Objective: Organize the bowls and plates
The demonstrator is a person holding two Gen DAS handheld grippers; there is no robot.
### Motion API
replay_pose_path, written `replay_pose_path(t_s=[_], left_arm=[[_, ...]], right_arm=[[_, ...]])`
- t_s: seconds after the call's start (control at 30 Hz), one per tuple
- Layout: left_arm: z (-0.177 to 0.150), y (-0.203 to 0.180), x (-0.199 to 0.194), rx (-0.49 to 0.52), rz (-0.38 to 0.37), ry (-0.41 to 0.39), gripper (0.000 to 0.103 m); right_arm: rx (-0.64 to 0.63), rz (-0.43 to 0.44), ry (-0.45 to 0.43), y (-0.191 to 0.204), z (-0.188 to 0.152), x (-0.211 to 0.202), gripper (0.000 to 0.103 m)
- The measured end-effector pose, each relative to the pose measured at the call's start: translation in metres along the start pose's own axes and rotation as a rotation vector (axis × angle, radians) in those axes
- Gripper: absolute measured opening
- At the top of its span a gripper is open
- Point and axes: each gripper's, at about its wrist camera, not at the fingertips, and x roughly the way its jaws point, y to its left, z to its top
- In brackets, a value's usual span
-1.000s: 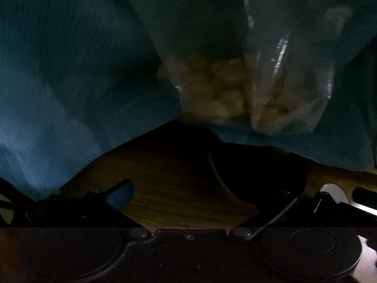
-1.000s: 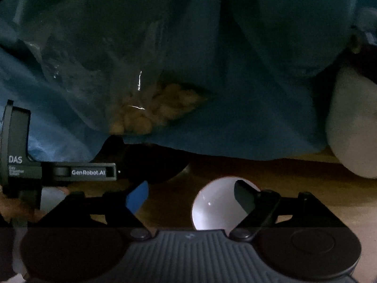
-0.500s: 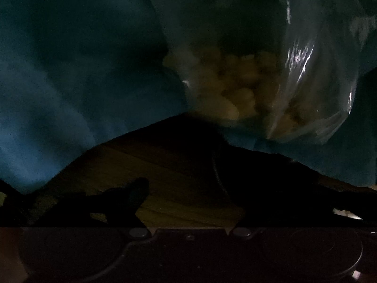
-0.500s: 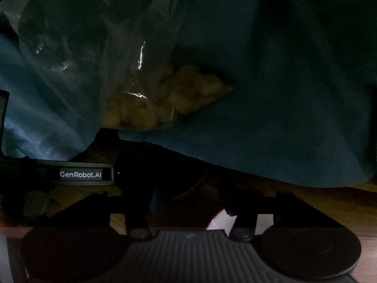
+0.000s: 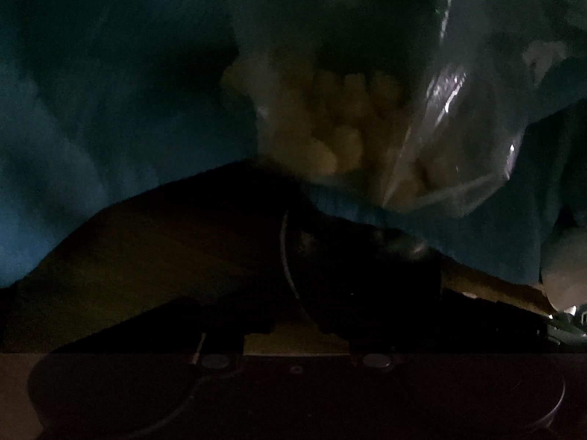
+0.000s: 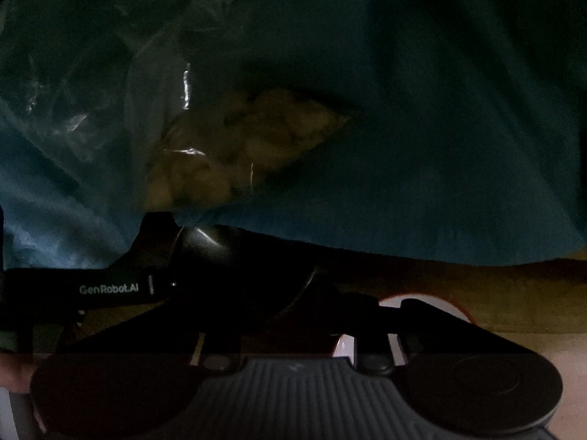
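The scene is very dark. A black bowl [image 5: 352,267] sits on the wooden table [image 5: 165,256], just ahead of my left gripper [image 5: 297,326], whose right finger seems to lie at its rim; the fingers are lost in shadow. The same black bowl [image 6: 234,267] shows in the right wrist view, with the left gripper's body [image 6: 110,288] reaching to it from the left. A white bowl with a red outside [image 6: 422,302] lies at my right gripper [image 6: 304,326], its right finger [image 6: 414,308] over the bowl's rim. Whether either gripper is closed is unclear.
A blue cloth or bag [image 6: 440,146] hangs close over the table's far side. A clear plastic bag of pale yellow snack pieces [image 5: 348,132] rests against it, also in the right wrist view [image 6: 234,146]. A pale rounded object [image 5: 565,278] sits far right.
Both grippers have moved forward and low toward the blue cloth, and the views have darkened. The black bowl looms larger. The white bowl has slid under the right finger.
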Motion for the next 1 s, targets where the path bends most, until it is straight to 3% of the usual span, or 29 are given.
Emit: replay_pose_path(t_s=[0.17,0.5,0.8,1.0], left_arm=[[-0.011,0.013,-0.017,0.021,-0.012,0.03,0.022],[-0.074,0.026,-0.054,0.058,-0.04,0.139,0.023],[-0.123,0.024,-0.089,0.237,-0.103,0.245,0.024],[-0.127,0.003,-0.091,0.348,-0.144,0.299,0.025]], right_arm=[[0.013,0.007,0.024,0.005,-0.011,-0.011,0.026],[0.001,0.044,0.048,0.026,-0.059,-0.052,0.025],[-0.025,0.09,0.103,0.035,-0.107,-0.101,0.025],[-0.032,0.087,0.145,0.031,-0.12,-0.12,0.025]])
